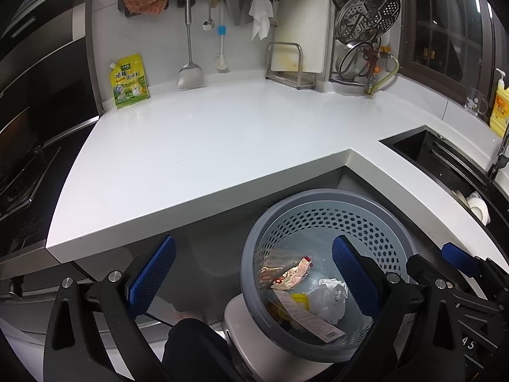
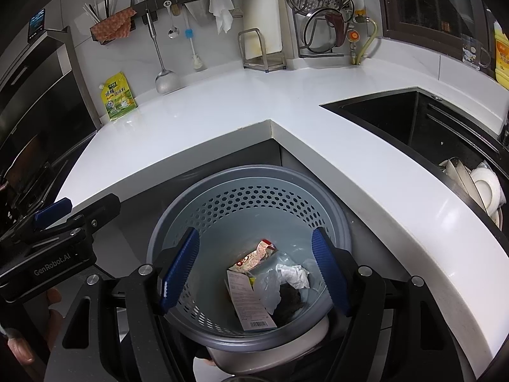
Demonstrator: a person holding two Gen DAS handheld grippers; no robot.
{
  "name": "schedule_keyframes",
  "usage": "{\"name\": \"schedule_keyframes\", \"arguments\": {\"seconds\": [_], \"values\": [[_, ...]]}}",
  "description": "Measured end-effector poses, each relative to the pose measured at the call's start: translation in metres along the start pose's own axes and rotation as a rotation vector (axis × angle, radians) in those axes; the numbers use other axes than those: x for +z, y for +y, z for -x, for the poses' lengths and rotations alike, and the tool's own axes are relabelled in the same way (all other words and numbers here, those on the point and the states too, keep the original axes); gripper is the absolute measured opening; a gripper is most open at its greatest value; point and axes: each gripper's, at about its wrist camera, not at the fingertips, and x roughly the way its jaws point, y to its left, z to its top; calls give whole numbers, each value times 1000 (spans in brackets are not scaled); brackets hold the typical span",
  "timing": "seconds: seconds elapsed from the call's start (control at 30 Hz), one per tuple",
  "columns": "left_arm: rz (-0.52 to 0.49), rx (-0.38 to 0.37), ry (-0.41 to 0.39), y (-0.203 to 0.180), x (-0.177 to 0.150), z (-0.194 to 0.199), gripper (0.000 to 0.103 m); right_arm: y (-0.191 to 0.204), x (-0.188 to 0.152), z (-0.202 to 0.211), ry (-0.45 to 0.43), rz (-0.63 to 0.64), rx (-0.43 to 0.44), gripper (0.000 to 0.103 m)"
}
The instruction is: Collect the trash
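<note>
A grey perforated trash bin [image 1: 318,195] [image 2: 248,172] stands on the floor in the inner corner of the white counter. Inside it lie a red-and-gold snack wrapper [image 1: 292,273] [image 2: 254,256], a printed receipt [image 1: 305,315] [image 2: 248,299], crumpled white plastic [image 1: 331,296] and a crumpled paper ball [image 2: 294,275]. My right gripper [image 2: 254,270] hovers open right over the bin mouth, nothing between its blue pads. My left gripper [image 1: 253,273] is also open and empty, over the bin's left rim. Each gripper shows at the edge of the other's view.
The white L-shaped counter [image 1: 206,146] carries a yellow-green pouch [image 1: 129,81] at the back wall and a cutting board rack [image 1: 288,63]. On the right a black sink [image 2: 397,121] holds dishes [image 2: 483,187]. A dark stove [image 1: 22,172] sits left. A hand [image 2: 51,318] holds the left gripper.
</note>
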Motion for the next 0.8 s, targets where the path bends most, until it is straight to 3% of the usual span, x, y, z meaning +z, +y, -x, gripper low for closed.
{"name": "schedule_keyframes", "arguments": {"seconds": [0.8], "values": [[-4,34,1,0,-1,1,97,2,1,2,-4,10,-9,70]]}}
